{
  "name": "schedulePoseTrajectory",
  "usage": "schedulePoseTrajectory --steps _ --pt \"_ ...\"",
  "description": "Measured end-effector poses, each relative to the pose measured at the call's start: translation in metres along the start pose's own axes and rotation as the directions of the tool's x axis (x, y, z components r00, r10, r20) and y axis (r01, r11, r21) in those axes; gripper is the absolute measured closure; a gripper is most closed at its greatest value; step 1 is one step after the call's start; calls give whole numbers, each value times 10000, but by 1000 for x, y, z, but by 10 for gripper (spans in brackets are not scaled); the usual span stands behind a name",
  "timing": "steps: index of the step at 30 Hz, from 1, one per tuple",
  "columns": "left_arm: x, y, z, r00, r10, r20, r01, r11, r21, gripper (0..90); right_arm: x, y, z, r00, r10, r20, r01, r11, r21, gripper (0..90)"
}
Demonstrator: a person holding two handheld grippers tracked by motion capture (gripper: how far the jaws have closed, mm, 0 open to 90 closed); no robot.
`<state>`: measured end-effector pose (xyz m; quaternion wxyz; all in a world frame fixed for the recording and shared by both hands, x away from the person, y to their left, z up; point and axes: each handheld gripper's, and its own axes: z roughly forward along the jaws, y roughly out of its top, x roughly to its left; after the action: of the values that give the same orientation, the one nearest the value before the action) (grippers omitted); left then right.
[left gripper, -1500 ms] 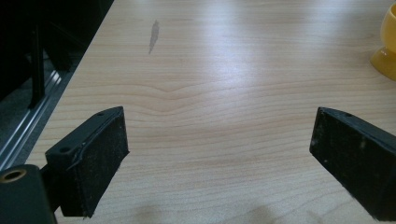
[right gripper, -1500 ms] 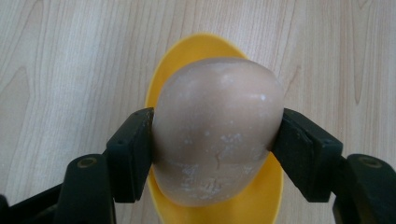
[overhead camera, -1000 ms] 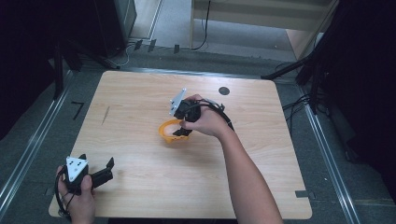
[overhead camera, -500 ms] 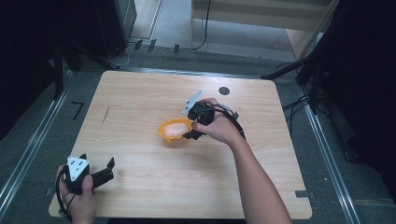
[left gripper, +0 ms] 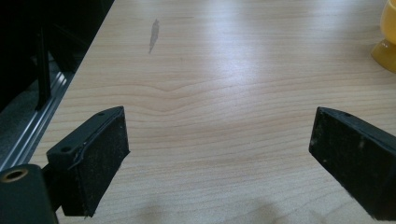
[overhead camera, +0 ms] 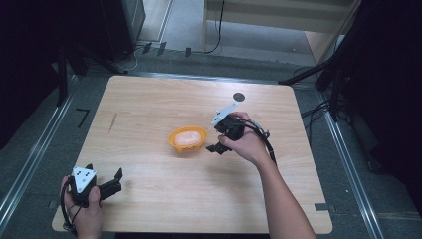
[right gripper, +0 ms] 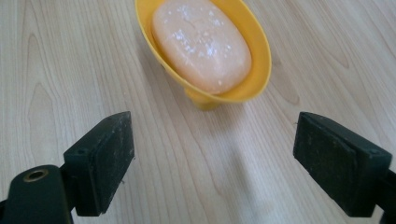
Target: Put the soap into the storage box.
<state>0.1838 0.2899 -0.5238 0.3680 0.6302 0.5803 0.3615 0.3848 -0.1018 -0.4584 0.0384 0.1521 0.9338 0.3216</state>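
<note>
At the lower left of the high view, the left gripper (overhead camera: 112, 183) rests at the near edge of the table (overhead camera: 149, 109), held in a hand (overhead camera: 84, 211); its jaws stand released, wide apart, with bare wood between them in the left gripper view. Farther up, right of centre, the right gripper (overhead camera: 215, 142) is held in the other hand (overhead camera: 246, 144), jaws also released and gripping nothing. Just left of it, apart from the jaws, sits a yellow dish (overhead camera: 187, 140) near the middle of the frame, with a pale orange soap (overhead camera: 187, 138) lying in it. In the right gripper view the dish stands at the top centre, beyond the jaws. A dark round mark (overhead camera: 239, 97) lies toward the far edge
</note>
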Motion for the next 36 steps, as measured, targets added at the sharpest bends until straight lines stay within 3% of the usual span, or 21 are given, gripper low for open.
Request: schedulePoseTrajectory --steps 9,18,24,36 --pt "0 0 0 10000 3 1 -3 10000 25 51 4 -26 -7 9967 775 255 -768 9966 -286 134" --pt "-1 0 1 10000 43 -39 -43 10000 27 53 7 -49 -15 9921 1177 440 -1153 9919 -529 132" --pt "-1 0 1 10000 40 -17 -40 10000 6 54 13 -67 -20 9847 1699 390 -1667 9833 -734 139" --pt "-1 0 0 10000 45 -15 -45 10000 4 55 25 -96 -31 9724 2199 776 -2108 9712 -1110 137"
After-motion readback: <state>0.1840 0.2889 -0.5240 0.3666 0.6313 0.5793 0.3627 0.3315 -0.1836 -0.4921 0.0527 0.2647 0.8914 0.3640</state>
